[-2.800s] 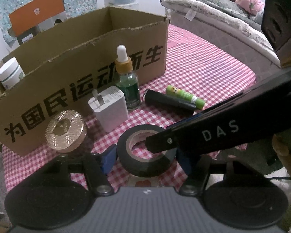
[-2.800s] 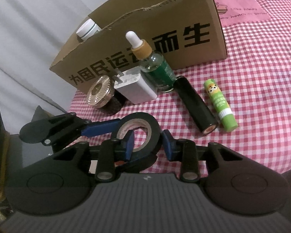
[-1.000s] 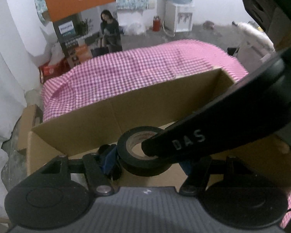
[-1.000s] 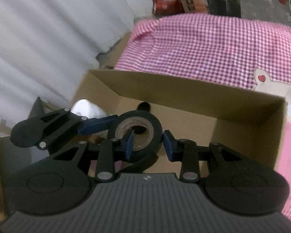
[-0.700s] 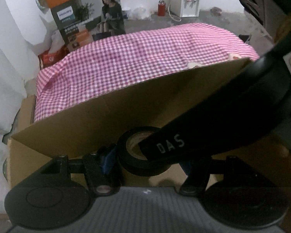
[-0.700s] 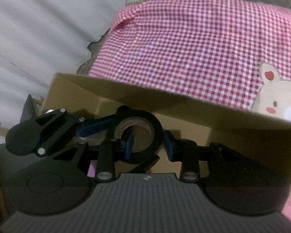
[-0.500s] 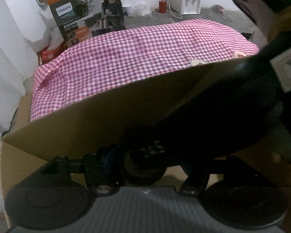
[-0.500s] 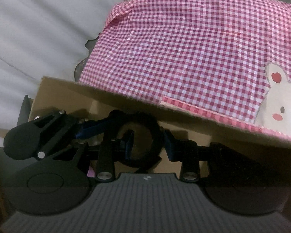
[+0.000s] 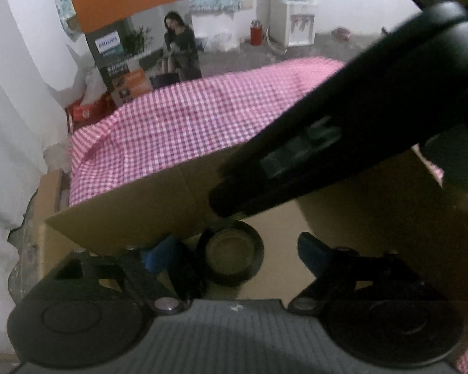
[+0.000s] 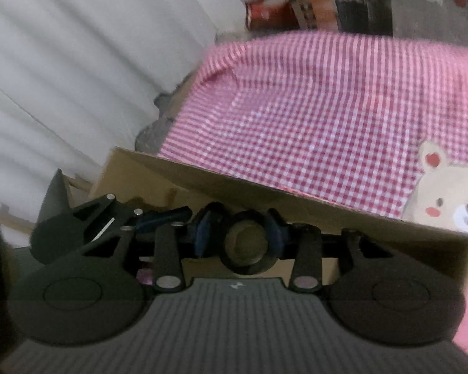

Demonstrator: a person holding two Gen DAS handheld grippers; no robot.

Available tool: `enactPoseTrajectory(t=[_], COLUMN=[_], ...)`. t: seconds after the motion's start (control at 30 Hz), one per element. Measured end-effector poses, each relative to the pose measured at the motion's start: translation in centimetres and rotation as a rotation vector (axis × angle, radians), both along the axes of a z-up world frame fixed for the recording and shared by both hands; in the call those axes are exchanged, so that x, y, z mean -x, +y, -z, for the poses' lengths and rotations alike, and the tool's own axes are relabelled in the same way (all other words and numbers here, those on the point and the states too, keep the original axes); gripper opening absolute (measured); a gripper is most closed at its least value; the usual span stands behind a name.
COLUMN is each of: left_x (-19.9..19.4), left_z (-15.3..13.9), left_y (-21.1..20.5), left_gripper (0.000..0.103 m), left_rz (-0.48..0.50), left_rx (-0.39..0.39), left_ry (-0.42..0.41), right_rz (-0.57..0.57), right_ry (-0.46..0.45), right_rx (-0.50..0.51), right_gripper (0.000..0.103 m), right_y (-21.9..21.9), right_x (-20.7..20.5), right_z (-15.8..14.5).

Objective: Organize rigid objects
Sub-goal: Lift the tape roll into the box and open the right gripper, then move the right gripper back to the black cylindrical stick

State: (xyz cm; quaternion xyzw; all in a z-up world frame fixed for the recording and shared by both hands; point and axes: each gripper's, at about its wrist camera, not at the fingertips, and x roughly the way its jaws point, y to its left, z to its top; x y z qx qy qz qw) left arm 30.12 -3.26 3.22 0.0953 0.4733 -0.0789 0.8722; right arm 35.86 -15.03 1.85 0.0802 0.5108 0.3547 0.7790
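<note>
I see both tongs opening, my left tongs [image 9: 234, 251] wide and my right tongs [image 10: 240, 233] narrow, clear of the black tape roll [image 9: 231, 253] lying inside the cardboard box [image 9: 146, 212].

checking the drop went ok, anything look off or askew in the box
Nothing stands out. The tape roll lies flat on the floor of the box, free between the opening left tongs. The right tongs are opening too, their pads close beside the roll. Both views are blurred, so fine damage cannot be ruled out.
</note>
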Motion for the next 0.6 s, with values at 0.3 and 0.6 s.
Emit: enactPoseTrajectory(t=[0.3, 0.6], left_x=[7.3, 15.7], left_z=[-4.8, -6.9], left_y=[1.2, 1.2], left_gripper=[0.091, 0.095], left_rz=[-0.002, 0.047], left_rx=[0.08, 0.149], left_ry=[-0.13, -0.215], right_rz=[0.031, 0.141], right_ry=[-0.119, -0.248], right_rx=[-0.172, -0.289], right_gripper=[0.04, 0.042], right_y=[-6.3, -14.3], right_x=[8.8, 21.5], right_z=[-5.8, -7.6])
